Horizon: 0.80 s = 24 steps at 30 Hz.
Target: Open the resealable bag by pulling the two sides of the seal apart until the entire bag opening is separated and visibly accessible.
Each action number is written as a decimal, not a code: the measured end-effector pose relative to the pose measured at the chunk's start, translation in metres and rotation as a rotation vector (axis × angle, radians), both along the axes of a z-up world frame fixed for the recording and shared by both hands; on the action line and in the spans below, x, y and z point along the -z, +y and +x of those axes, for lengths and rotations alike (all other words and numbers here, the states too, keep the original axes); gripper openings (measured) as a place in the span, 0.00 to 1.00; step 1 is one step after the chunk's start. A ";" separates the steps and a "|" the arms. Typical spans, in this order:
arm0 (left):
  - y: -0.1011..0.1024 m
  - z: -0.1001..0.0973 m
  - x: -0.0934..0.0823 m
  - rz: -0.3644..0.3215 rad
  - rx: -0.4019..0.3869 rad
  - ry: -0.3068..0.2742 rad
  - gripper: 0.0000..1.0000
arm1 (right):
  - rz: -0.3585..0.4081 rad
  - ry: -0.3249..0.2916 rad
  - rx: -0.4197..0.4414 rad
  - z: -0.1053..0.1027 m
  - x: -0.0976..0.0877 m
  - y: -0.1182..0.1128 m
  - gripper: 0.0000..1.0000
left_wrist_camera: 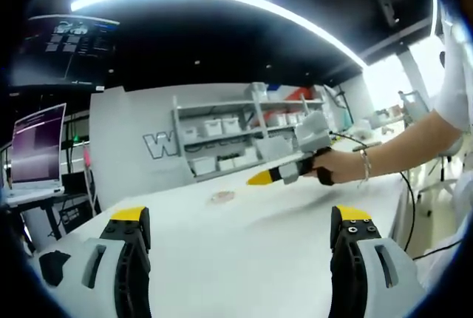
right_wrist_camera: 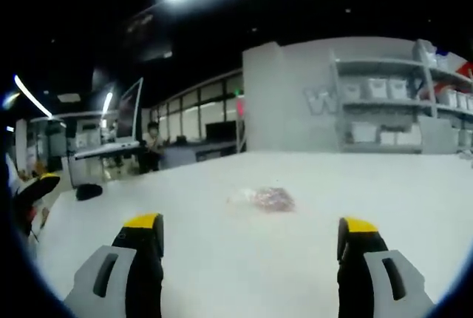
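Ahead, resealable bag (right_wrist_camera: 266, 199) alone on white table (right_wrist_camera: 244, 259); left gripper (left_wrist_camera: 240, 222), right gripper (right_wrist_camera: 250, 233) wide open, empty.

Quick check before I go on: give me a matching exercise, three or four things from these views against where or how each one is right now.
Things:
1. bag
2. left hand-held gripper
3. right hand-held gripper
4. bins

States:
A. on the shelves by the wall
B. lying on the white table, untouched
C. jaws open; the other gripper reaches in from the right of its view
D. jaws open, pointed at the bag

Pairs: 1-B, 2-C, 3-D, 4-A
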<state>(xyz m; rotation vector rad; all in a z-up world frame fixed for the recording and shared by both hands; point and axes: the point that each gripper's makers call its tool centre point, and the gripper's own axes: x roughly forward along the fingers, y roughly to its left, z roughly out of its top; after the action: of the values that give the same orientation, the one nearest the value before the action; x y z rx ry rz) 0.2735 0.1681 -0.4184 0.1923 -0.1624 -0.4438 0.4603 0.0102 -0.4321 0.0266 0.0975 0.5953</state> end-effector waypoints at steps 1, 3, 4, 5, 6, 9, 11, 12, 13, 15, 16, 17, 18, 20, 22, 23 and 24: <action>0.000 0.000 0.000 0.000 0.001 0.000 1.00 | 0.001 -0.004 0.001 -0.004 -0.001 -0.001 1.00; 0.000 -0.001 0.000 -0.001 0.001 0.000 1.00 | -0.003 -0.006 0.000 -0.009 0.001 -0.003 1.00; -0.001 -0.001 0.000 -0.001 0.002 0.000 1.00 | -0.003 -0.004 -0.001 -0.011 0.001 -0.004 1.00; -0.001 -0.001 0.000 -0.001 0.002 0.000 1.00 | -0.003 -0.003 -0.002 -0.014 0.002 -0.005 1.00; -0.001 -0.001 0.000 -0.001 0.003 -0.001 1.00 | -0.003 -0.004 -0.003 -0.016 0.002 -0.005 1.00; -0.002 -0.001 0.000 -0.001 0.004 -0.001 1.00 | 0.002 -0.009 -0.001 -0.023 0.000 -0.009 1.00; -0.003 -0.002 0.000 0.000 0.005 -0.002 1.00 | 0.004 -0.011 0.000 -0.026 -0.001 -0.012 1.00; -0.003 -0.002 0.000 0.000 0.006 -0.002 1.00 | 0.002 -0.013 0.000 -0.026 -0.001 -0.014 1.00; -0.004 -0.003 0.000 0.000 0.006 -0.003 1.00 | 0.002 -0.015 0.000 -0.028 -0.001 -0.016 1.00; -0.004 -0.003 -0.001 0.001 0.007 -0.004 1.00 | 0.008 -0.018 0.003 -0.033 -0.002 -0.019 1.00; -0.004 -0.004 -0.001 0.002 0.007 -0.005 1.00 | 0.010 -0.019 0.004 -0.034 -0.003 -0.020 1.00; -0.005 -0.004 -0.001 0.002 0.008 -0.006 1.00 | 0.013 -0.020 0.005 -0.034 -0.003 -0.024 1.00; -0.005 -0.005 -0.002 0.002 0.008 -0.007 1.00 | 0.013 -0.021 0.007 -0.032 -0.003 -0.030 1.00; -0.006 -0.005 -0.002 0.001 0.010 -0.008 1.00 | 0.016 -0.020 0.010 -0.034 -0.002 -0.033 1.00; -0.006 -0.005 -0.001 0.003 0.010 -0.006 1.00 | 0.017 -0.020 0.013 -0.036 -0.002 -0.034 1.00; -0.006 -0.006 -0.001 0.003 0.010 -0.006 1.00 | 0.017 -0.020 0.014 -0.036 -0.002 -0.035 1.00; -0.007 -0.006 -0.001 0.001 0.011 -0.006 1.00 | 0.018 -0.020 0.015 -0.037 -0.002 -0.036 1.00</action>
<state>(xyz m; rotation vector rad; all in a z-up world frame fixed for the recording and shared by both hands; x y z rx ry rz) 0.2678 0.1614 -0.4172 0.1943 -0.1693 -0.4543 0.4231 -0.0255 -0.4302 0.0386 0.0722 0.5810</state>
